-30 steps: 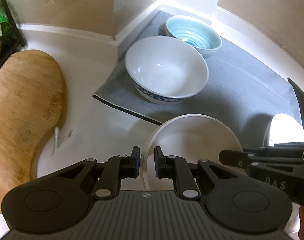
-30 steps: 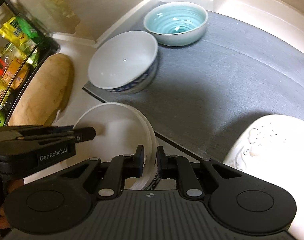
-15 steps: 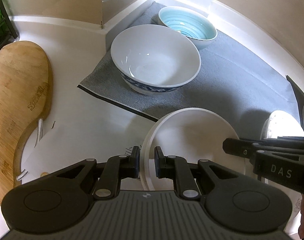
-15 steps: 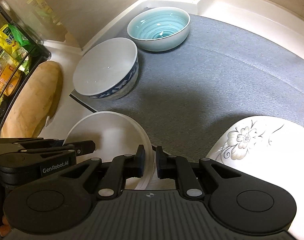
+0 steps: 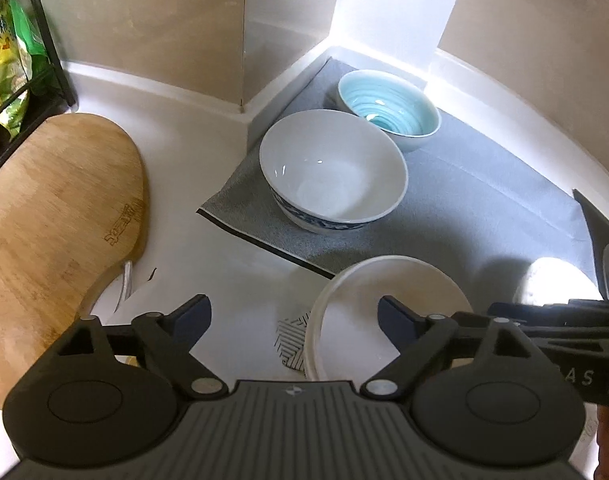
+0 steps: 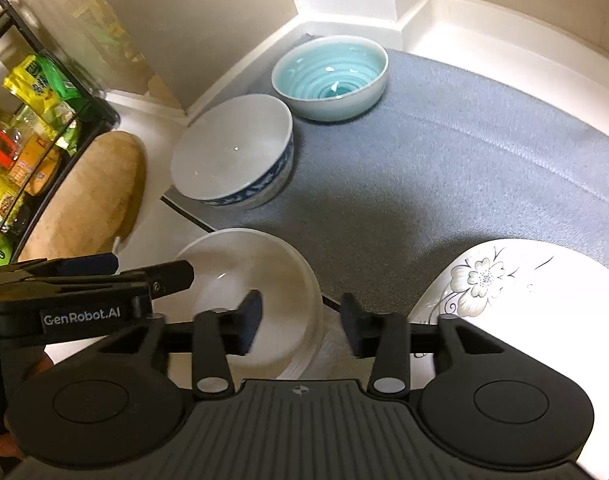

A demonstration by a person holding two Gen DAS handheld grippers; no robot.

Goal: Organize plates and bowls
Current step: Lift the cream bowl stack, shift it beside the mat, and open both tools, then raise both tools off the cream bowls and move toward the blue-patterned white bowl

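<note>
A plain white bowl sits on the counter at the near edge of the grey mat. My left gripper is open, its fingers either side of the bowl's left rim. My right gripper is open over the bowl's right rim. A white bowl with a blue band and a light blue ribbed bowl stand on the mat beyond. A flowered white plate lies at the right.
A wooden cutting board lies on the white counter at the left. A black wire rack with food packets stands behind it. Walls close the corner behind the bowls. A patterned item lies under the white bowl.
Both grippers were shut on the white bowl's rim and have opened. The bowl now rests on the counter. Both cameras have pulled back and up a little.
</note>
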